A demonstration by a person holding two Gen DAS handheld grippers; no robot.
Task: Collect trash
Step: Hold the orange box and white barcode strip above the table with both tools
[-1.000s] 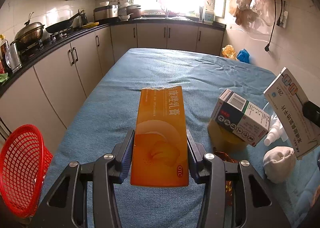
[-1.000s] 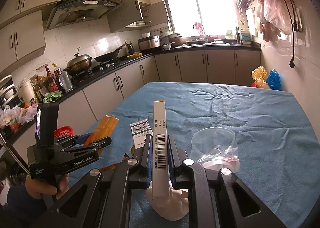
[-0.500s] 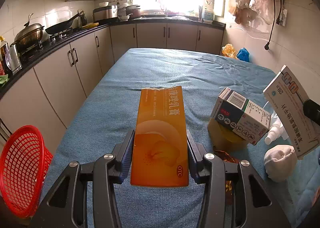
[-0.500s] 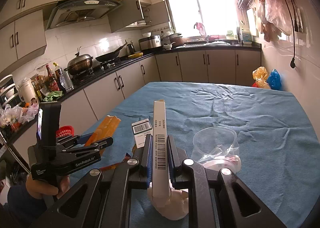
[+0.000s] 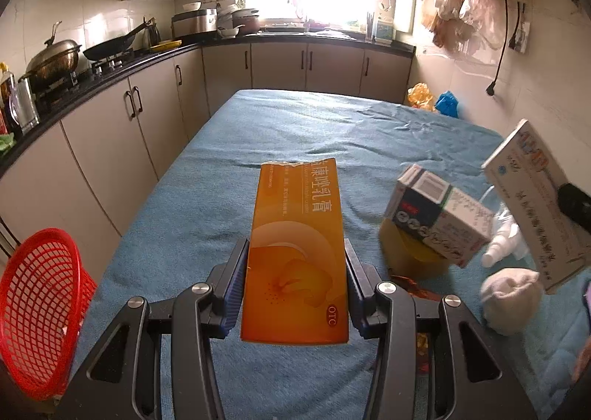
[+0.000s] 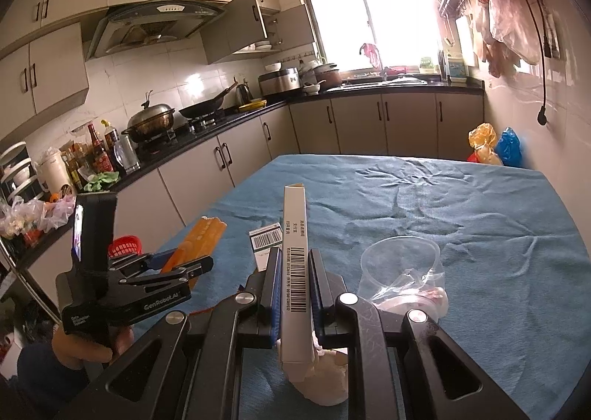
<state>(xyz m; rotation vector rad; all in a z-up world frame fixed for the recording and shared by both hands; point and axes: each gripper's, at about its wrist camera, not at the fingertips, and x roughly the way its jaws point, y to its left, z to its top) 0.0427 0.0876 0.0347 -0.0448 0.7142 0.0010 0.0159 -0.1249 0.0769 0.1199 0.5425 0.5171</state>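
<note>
My left gripper (image 5: pixel 295 272) is shut on a flat orange medicine box (image 5: pixel 295 246), held above the blue-covered table (image 5: pixel 295 124). My right gripper (image 6: pixel 295 265) is shut on a thin white box with a barcode (image 6: pixel 295 235), held on edge; that white box also shows at the right of the left wrist view (image 5: pixel 535 206). The left gripper with the orange box also shows in the right wrist view (image 6: pixel 184 265). A red mesh basket (image 5: pixel 37 313) stands beside the table at lower left.
On the table lie a white and black carton (image 5: pixel 439 220) on a yellow tub (image 5: pixel 410 257), a crumpled white tissue (image 5: pixel 509 298), a small white bottle (image 5: pixel 502 246), a clear plastic cup (image 6: pixel 399 265) and a red wrapper (image 5: pixel 410 283). Kitchen cabinets run along the left.
Almost nothing has changed. Both grippers still hold their boxes; the right gripper's white box has drifted slightly up in the left wrist view.
</note>
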